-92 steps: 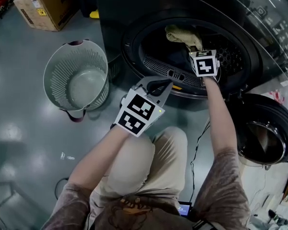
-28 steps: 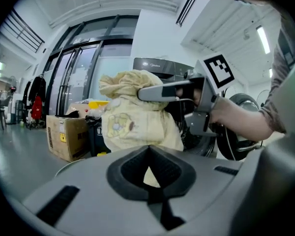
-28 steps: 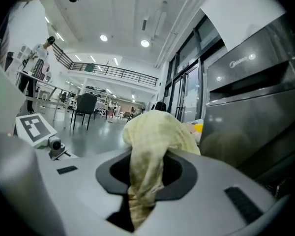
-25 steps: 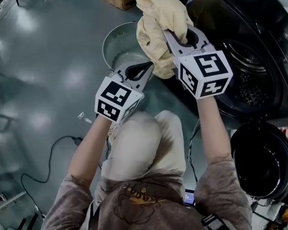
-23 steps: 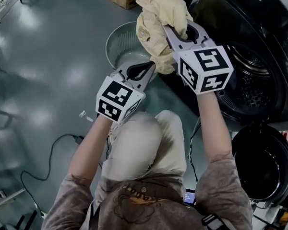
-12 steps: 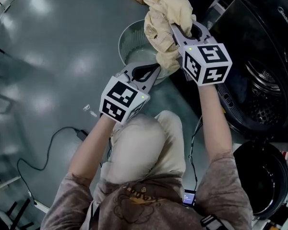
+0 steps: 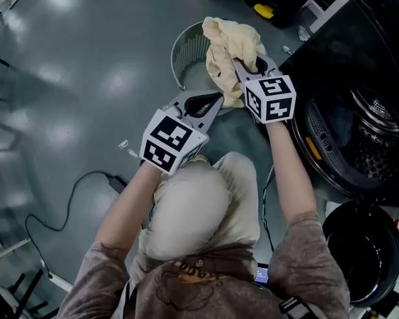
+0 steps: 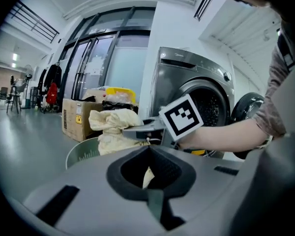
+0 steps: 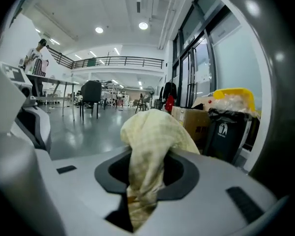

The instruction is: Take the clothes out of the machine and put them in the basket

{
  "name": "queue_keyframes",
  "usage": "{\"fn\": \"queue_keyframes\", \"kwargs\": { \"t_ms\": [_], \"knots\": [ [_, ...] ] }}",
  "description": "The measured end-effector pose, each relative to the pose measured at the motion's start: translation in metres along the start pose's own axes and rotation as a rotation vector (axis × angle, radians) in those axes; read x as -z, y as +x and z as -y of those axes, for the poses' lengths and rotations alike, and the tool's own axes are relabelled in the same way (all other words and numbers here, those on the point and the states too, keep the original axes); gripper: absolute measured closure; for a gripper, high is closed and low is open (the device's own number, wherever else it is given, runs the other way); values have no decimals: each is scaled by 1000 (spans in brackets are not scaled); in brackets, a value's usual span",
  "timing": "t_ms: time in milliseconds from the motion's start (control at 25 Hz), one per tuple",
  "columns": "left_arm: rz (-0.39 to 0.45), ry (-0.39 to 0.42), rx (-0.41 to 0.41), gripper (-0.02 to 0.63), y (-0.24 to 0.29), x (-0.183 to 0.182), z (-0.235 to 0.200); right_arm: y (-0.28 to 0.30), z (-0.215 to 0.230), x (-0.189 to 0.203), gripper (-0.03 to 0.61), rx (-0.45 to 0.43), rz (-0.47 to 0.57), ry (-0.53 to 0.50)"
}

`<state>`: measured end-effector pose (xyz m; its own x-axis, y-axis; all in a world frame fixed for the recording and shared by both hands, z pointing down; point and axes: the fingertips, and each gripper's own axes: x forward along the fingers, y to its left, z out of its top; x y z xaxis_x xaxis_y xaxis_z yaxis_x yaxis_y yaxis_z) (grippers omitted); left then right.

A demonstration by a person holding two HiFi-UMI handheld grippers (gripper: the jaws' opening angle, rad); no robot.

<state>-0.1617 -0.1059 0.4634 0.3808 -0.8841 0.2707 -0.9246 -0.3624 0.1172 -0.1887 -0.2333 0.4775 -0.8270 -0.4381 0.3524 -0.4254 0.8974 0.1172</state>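
Cloth (image 7: 231, 48): we hold it above the basket (image 7: 180, 50); it feels soft, light and floppy.
Right gripper (image 7: 237, 64): pinching a bunched fold, just loosening a little.
Left gripper (image 7: 220, 99): fingers together, empty.
Best hold: any thick fold.

Brown T-shirt (image 7: 206, 288), beige trousers (image 7: 199, 205), grey grippers (image 7: 219, 98) (image 7: 238, 64), black-white marker cubes (image 7: 171, 140) (image 7: 270, 98)

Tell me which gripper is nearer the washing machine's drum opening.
Right. The right gripper, clamped on the yellow cloth, is just left of the drum opening in the head view; the left gripper, shut, sits farther left.
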Motion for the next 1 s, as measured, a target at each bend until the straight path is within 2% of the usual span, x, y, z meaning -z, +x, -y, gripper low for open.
{"fn": "queue_keyframes", "kwargs": {
  "t_ms": [80,280,400,720,1000],
  "knots": [
    [-1,-11,1,607,0,3,-1,7,-4,19,464,-17,-44,1],
    [-2,-23,13,607,2,7,1,14,-13,52,358,-27,-158,-44],
    [4,-30,18,607,2,7,1,9,-17,57,312,-23,-171,-81],
    [23,-44,54,607,11,-1,11,-14,-9,38,288,9,-122,-111],
    [37,3,153,607,35,-16,48,-67,12,31,288,84,-88,-101]
  ]
}}
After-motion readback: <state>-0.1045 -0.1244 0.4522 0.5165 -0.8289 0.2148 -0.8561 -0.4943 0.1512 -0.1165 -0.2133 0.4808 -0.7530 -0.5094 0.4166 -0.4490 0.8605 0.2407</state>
